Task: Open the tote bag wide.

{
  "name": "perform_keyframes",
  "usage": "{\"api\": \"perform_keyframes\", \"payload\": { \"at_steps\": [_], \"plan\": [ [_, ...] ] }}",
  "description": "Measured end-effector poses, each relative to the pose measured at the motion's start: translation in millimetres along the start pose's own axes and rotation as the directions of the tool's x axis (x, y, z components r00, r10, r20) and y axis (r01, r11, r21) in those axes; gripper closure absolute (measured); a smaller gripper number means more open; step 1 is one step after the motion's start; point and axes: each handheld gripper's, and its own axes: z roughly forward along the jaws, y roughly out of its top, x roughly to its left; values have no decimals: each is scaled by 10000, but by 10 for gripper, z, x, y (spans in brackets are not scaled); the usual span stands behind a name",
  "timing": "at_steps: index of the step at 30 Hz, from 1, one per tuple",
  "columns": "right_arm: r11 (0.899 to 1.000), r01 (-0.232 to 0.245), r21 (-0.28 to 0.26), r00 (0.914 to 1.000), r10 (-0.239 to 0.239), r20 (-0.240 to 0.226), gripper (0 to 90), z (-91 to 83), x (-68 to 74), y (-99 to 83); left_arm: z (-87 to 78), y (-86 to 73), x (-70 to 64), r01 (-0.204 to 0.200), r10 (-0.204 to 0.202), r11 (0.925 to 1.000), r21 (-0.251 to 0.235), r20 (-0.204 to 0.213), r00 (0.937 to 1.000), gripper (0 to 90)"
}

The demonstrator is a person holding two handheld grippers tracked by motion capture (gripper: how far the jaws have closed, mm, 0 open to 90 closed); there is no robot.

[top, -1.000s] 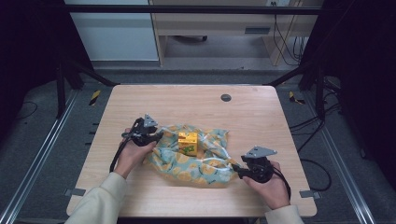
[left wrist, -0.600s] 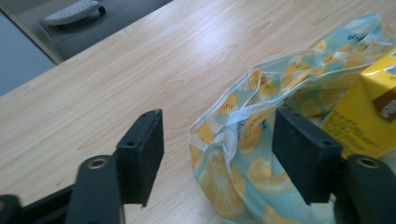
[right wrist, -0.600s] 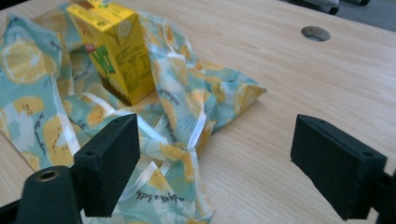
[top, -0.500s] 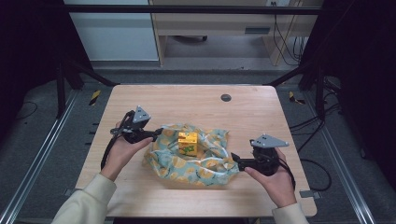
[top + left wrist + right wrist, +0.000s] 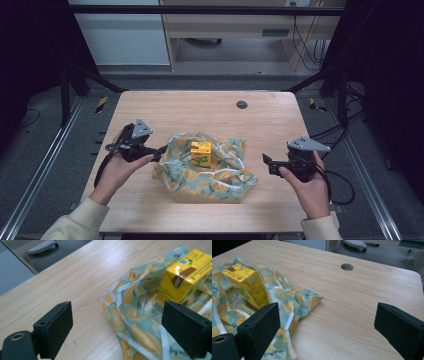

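- Yellow carton box (image 5: 201,153) stands upright on crumpled lemon-print cloth bag (image 5: 220,175), mid-table.
- Left gripper (image 5: 159,149), jaws apart, just left of the bag.
- Right gripper (image 5: 266,161), jaws apart, right of the bag, clear of it.

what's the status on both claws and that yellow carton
Left claw open, at cloth edge. Right claw open, off the cloth. Yellow carton upright on cloth. Nothing in the way.

Both forearms come in from below, sleeves pale. The left hand (image 5: 117,167) grips the left tool (image 5: 161,150), whose tips point right and whose jaws stand wide apart with nothing between them. The right hand (image 5: 307,187) grips the right tool (image 5: 266,164), pointing left, its jaws likewise spread wide and empty. The tools are well apart.
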Motion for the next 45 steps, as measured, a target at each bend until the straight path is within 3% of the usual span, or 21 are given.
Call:
{"api": "perform_keyframes", "payload": {
  "at_steps": [7,15,21,30,39,45],
  "plan": [
    [9991,-388,174,9984,381,423,55,-33,-175,-119,-137,-237,133,176,-172,9997,167,-220,9996,78],
    [9958,-768,506,9948,731,712,50,-34,-352,-275,-179,-530,376,804,-788,9960,383,-425,9960,69],
    [9913,-936,923,9926,857,862,50,12,-432,-408,-118,-706,521,1153,-1112,9908,712,-599,9920,62],
    [9817,-1278,1410,9879,1134,1057,51,115,-579,-570,38,-979,698,1876,-1782,9749,1196,-846,9803,39],
    [9694,-1423,2002,9878,1263,910,51,275,-628,-637,137,-1147,768,2030,-1905,9673,1524,-928,9773,41],
    [9630,-1407,2300,9886,1241,852,54,485,-605,-616,178,-1203,787,2055,-1907,9649,1635,-1019,9764,43]
  ]
}}
